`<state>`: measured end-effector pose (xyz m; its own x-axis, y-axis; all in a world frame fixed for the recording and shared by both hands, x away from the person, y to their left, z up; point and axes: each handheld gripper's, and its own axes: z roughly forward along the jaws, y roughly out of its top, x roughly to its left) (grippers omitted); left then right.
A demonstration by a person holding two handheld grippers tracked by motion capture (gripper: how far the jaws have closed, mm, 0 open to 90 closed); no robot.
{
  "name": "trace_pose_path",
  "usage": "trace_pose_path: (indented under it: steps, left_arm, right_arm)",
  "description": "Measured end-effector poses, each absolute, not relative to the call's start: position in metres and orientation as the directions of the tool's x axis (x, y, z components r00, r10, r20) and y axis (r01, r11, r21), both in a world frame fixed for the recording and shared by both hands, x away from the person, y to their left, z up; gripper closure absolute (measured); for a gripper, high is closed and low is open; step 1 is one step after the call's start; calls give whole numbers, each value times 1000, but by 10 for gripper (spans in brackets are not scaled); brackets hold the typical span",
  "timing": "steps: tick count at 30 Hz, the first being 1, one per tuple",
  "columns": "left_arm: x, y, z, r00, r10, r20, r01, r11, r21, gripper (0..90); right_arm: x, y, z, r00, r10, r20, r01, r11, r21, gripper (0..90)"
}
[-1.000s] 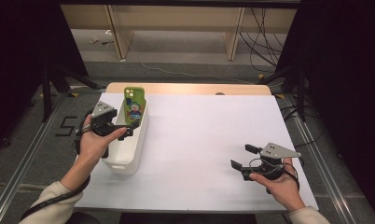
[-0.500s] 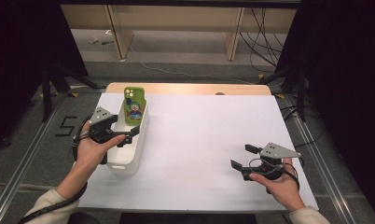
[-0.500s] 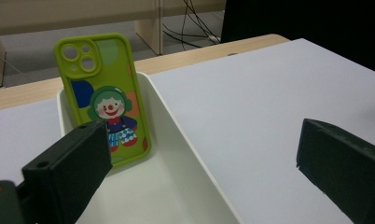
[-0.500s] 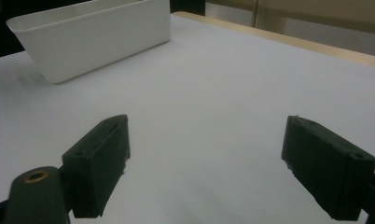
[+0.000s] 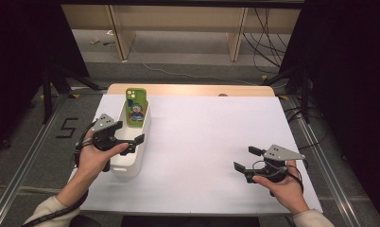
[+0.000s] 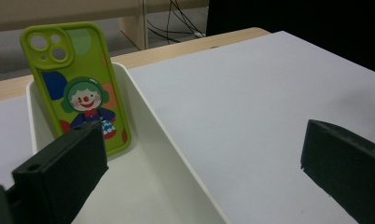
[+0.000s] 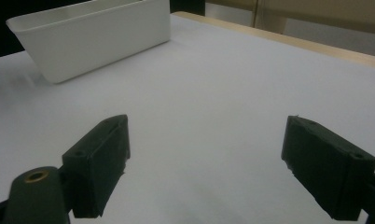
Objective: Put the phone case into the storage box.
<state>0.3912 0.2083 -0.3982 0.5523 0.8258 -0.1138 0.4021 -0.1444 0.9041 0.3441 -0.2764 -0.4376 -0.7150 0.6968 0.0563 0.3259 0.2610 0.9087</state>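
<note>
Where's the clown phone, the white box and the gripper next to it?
clown phone (image 6: pixel 78 88), left gripper view, on the clown picture.
white box (image 5: pixel 126 168), high view, on its near wall.
left gripper (image 5: pixel 133 142), high view, between its fingertips.

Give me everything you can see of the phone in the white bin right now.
The phone wears a glossy lime-green case with a cartoon clown in green headphones and coloured blobs; its camera cutouts sit at the top corner. It stands nearly upright, back facing the person, leaning against the far end wall of the white bin, its bottom edge on the bin floor. The open left gripper is near but not touching it.
</note>
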Motion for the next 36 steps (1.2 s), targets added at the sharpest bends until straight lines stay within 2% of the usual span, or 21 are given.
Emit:
trace_pose_path:
  steps: [36]
  left_arm:
    - [363,209,-405,626,778,-52,333,-206,920,0]
  right_arm:
    - [344,-276,-437,-713,699,59,326,255,910,164]
